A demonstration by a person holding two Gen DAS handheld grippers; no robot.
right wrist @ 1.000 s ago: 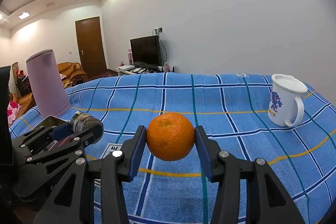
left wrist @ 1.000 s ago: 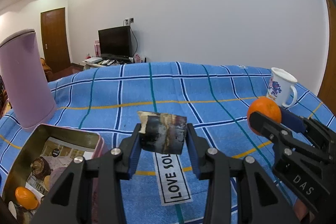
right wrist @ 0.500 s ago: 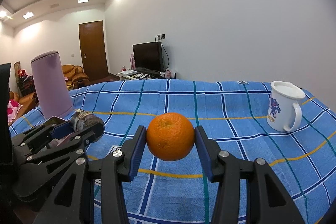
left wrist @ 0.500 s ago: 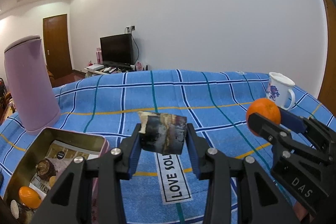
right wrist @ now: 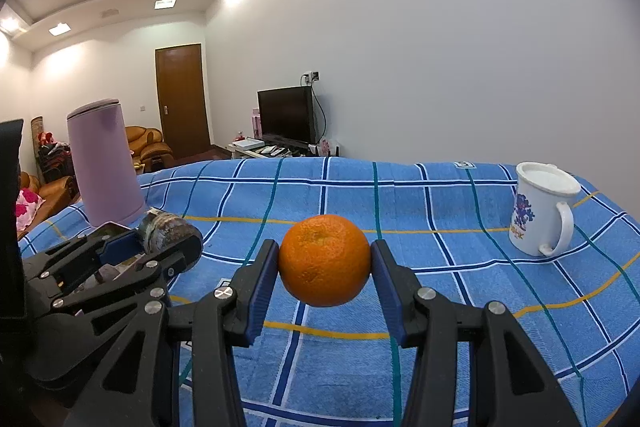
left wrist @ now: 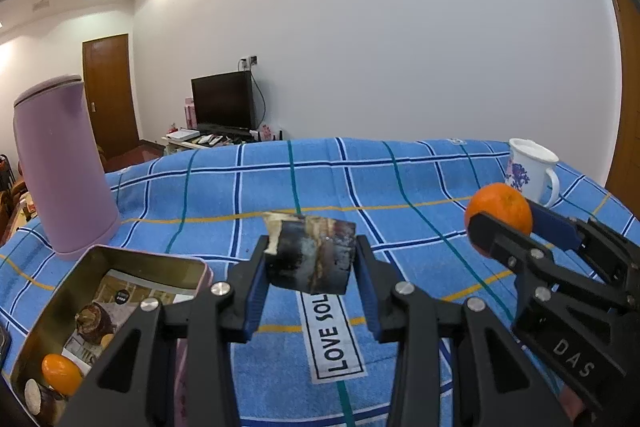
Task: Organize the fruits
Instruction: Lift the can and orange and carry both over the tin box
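Blue checked cloth covers the tabletop (left wrist: 400, 179), with a white wall and a television behind. At 6 o'clock in the left view, the left gripper (left wrist: 310, 259) is clamped on a dark stubby fruit piece (left wrist: 310, 257); the right gripper (right wrist: 325, 261) is clamped on an orange (right wrist: 325, 261), both held above the cloth. An open tin (left wrist: 52, 299) at 8 o'clock holds other fruit. To place these well, I would bring each over the tin, lower it inside clear of the rim, then release; the orange may roll if dropped
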